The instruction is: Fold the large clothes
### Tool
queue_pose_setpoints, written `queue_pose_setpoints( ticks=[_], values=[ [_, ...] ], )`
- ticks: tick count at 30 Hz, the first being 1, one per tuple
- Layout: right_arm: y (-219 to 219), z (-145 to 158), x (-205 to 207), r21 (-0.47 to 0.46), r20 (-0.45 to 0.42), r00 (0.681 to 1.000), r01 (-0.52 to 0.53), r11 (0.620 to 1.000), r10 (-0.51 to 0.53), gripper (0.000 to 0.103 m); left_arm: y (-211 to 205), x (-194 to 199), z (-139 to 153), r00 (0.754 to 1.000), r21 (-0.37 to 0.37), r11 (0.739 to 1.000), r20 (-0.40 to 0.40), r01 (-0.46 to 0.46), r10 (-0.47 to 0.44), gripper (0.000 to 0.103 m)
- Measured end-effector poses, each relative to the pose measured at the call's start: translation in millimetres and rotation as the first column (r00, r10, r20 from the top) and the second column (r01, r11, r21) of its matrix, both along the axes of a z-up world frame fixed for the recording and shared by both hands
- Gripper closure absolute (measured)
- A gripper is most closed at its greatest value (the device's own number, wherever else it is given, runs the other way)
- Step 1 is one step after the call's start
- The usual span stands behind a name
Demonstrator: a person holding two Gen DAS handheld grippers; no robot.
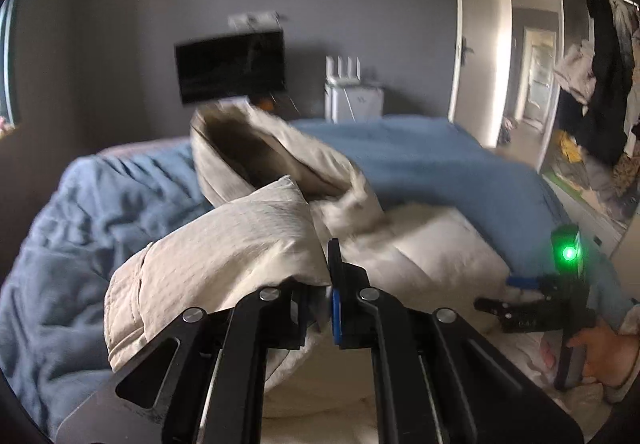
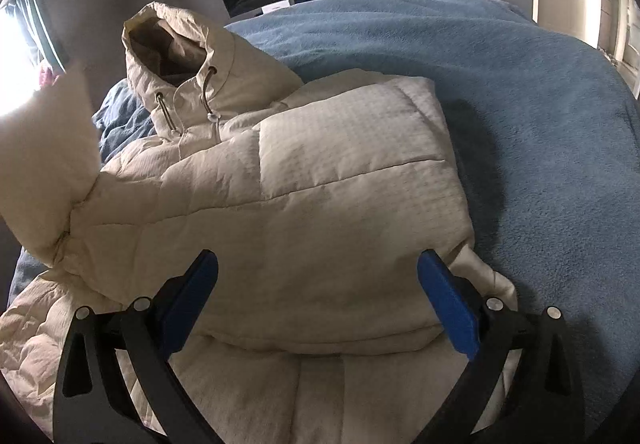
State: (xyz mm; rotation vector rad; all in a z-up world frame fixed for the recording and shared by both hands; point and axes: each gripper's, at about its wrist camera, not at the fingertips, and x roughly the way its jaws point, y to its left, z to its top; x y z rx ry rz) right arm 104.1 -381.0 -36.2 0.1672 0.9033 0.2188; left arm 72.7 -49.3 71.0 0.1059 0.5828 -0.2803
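A cream puffer jacket (image 2: 320, 184) lies on the bed with its hood (image 2: 172, 52) standing up at the far left. In the left wrist view my left gripper (image 1: 322, 276) is shut on a sleeve (image 1: 224, 244) of the jacket, which is lifted and drapes over the left finger. That raised sleeve (image 2: 48, 148) shows blurred at the left edge of the right wrist view. My right gripper (image 2: 320, 284) is open just above the folded body of the jacket, with nothing pinched. It also shows as the right gripper (image 1: 494, 292) low at the right, held by a hand (image 1: 604, 352).
A blue blanket (image 2: 520, 124) covers the bed under the jacket. Beyond the bed stand a dark TV screen (image 1: 230, 64) and a white cabinet (image 1: 352, 100). A door (image 1: 476, 44) stands ajar at the right, beside hanging clothes (image 1: 604, 76).
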Motion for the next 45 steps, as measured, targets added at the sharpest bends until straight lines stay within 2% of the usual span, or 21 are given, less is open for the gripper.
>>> queue_pose_setpoints(
  ticks=[5,10,11,12,13,14,15,17,19,23,26,29,31,33,37,39,41,44,45],
  values=[
    [-1.3,-0.8,0.0,0.008,-0.005,1.000,-0.003,1.000,0.003,0.007,-16.1,16.9,-58.3,0.986,0.007,0.998,-0.159,0.056,-0.055,0.093],
    [-2.1,-0.8,-0.5,0.012,-0.015,1.000,0.004,1.000,-0.004,0.007,-30.5,15.9,-96.1,0.959,0.047,0.991,-0.259,0.129,-0.113,0.083],
    [-1.9,-0.7,-1.0,0.012,-0.018,1.000,0.000,1.000,0.000,0.007,-30.7,15.6,-98.2,0.952,0.051,0.988,-0.281,0.145,-0.125,0.071],
    [-0.4,0.2,-2.4,0.012,-0.018,1.000,-0.008,1.000,0.008,0.007,-33.5,9.5,-98.1,0.950,0.057,0.987,-0.284,0.149,-0.127,0.050],
    [1.6,2.1,-4.5,0.010,-0.016,1.000,-0.019,1.000,0.019,0.007,-31.2,4.2,-93.8,0.955,0.067,0.987,-0.269,0.145,-0.122,0.039],
    [6.9,6.4,-8.9,0.004,-0.010,0.999,-0.044,0.999,0.044,0.007,-25.9,-4.7,-84.3,0.968,0.090,0.987,-0.225,0.134,-0.111,0.020],
    [11.4,10.4,-12.8,-0.003,0.000,0.998,-0.066,0.998,0.066,0.007,-24.7,-13.8,-77.0,0.974,0.109,0.986,-0.199,0.129,-0.106,0.015],
    [25.7,22.2,-22.8,-0.026,0.023,0.993,-0.115,0.993,0.116,0.007,-13.2,-25.2,-64.4,0.980,0.128,0.984,-0.167,0.127,-0.105,0.015],
    [46.5,40.4,-33.1,-0.036,0.051,0.982,-0.179,0.983,0.181,0.007,9.6,-32.7,-51.4,0.986,0.149,0.986,-0.154,0.081,-0.058,0.013],
    [94.5,69.0,-41.9,-0.048,0.070,0.948,-0.307,0.951,0.310,0.007,70.6,-31.0,-44.9,0.980,0.121,0.990,-0.174,-0.076,0.097,0.011],
    [147.8,78.6,-47.6,-0.137,0.048,0.900,-0.424,0.895,0.434,0.007,119.9,-19.1,-58.7,0.940,0.120,0.963,-0.220,-0.240,0.261,0.011],
    [200.8,72.7,-54.0,-0.267,0.008,0.842,-0.518,0.813,0.539,0.007,159.6,-6.6,-82.6,0.881,0.029,0.928,-0.307,-0.370,0.361,0.011],
    [228.9,62.2,-52.8,-0.344,-0.017,0.824,-0.537,0.770,0.567,0.008,168.8,-2.3,-91.3,0.866,-0.009,0.918,-0.336,-0.397,0.371,0.011],
    [245.0,52.7,-48.8,-0.392,-0.025,0.824,-0.529,0.752,0.566,0.008,171.1,-0.5,-94.7,0.859,-0.005,0.912,-0.338,-0.411,0.386,0.011],
    [267.8,36.1,-39.7,-0.478,-0.018,0.829,-0.498,0.723,0.559,0.009,163.2,3.3,-98.9,0.873,0.011,0.924,-0.322,-0.383,0.366,0.011],
    [274.4,27.6,-38.1,-0.502,-0.009,0.825,-0.493,0.711,0.566,0.022,157.7,4.9,-106.7,0.875,0.029,0.932,-0.334,-0.362,0.350,0.011],
    [274.1,22.2,-36.7,-0.519,-0.005,0.837,-0.469,0.714,0.546,0.046,154.9,5.3,-113.6,0.872,0.045,0.936,-0.349,-0.350,0.343,0.014],
    [257.5,30.4,-37.6,-0.463,0.050,0.858,-0.434,0.773,0.512,0.070,148.6,6.7,-117.4,0.883,0.043,0.946,-0.348,-0.321,0.315,0.016],
    [248.2,36.3,-37.7,-0.443,0.076,0.870,-0.409,0.798,0.488,0.071,145.3,5.7,-116.6,0.891,0.043,0.951,-0.339,-0.306,0.302,0.016]
  ],
)
